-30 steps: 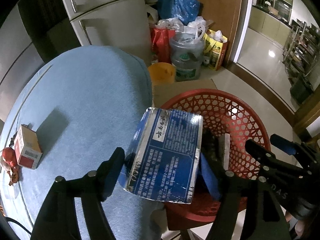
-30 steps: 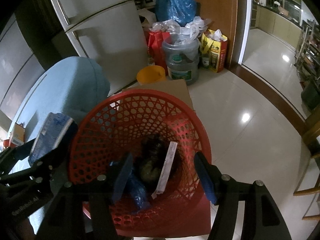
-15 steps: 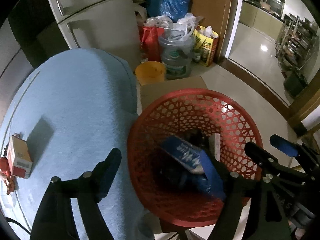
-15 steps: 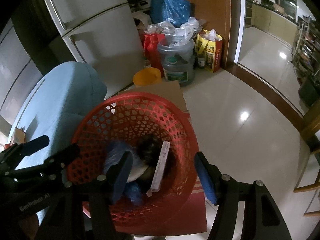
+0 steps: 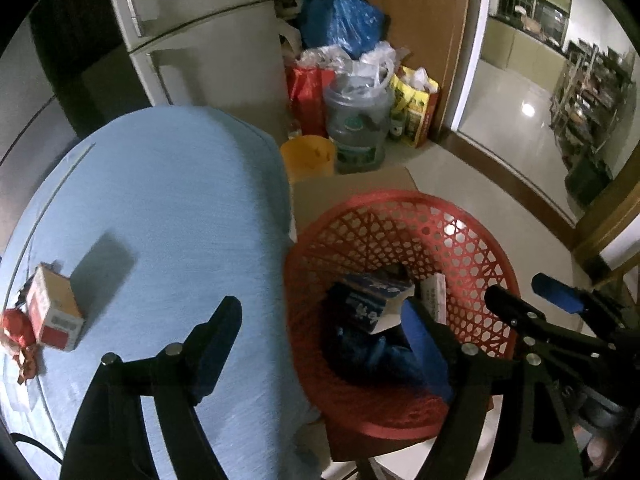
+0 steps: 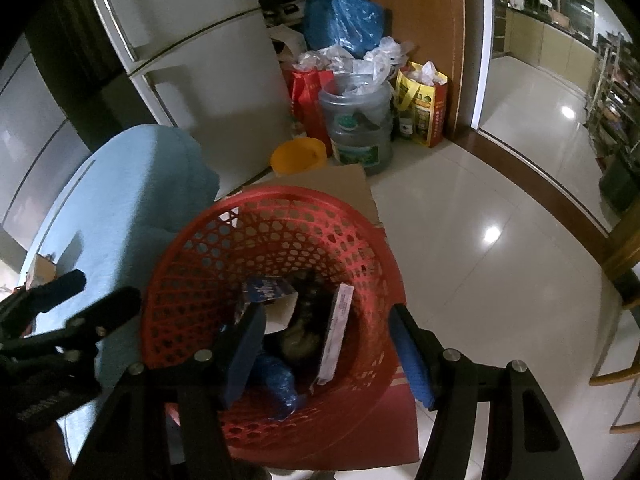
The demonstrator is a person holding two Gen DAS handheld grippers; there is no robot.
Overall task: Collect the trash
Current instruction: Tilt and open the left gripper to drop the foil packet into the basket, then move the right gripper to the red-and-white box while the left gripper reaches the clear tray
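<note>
The surface [image 5: 168,216] with the light blue cloth fills the left side of the left wrist view, and the red basket [image 5: 404,216] stands just beside its edge, on a cardboard sheet [image 6: 320,180] on the floor.

The left gripper [image 5: 320,340] is spread wide and holds nothing. One finger hangs over the blue cloth and the other over the inside of the basket. The right gripper [image 6: 324,336] is also spread wide and empty, and both its fingers hang over the basket, whose rim [image 6: 280,194] is in front of them.

The trash lies in the basket: a blue box [image 5: 374,300] with an open white end, a flat white pack [image 6: 334,336] that stands on its edge, a crumpled blue bag [image 6: 276,376], and something dark between them that cannot be made out. The box has white writing on it, but it is too small to read. The left gripper's body, seen in the right wrist view, bears pale lettering that is too dark to read.

Only the left wrist view shows the small orange and white box [image 5: 54,312] at the left edge of the surface, with a label too blurred to read, and a red thing [image 5: 14,332] that touches it. The right wrist view shows only a corner of this box. It shows more of the shiny floor [image 6: 480,208] to the right of the basket. Both views show the fridge [image 6: 192,64], a water jug [image 6: 360,128] and an orange bucket [image 6: 298,156] behind.
</note>
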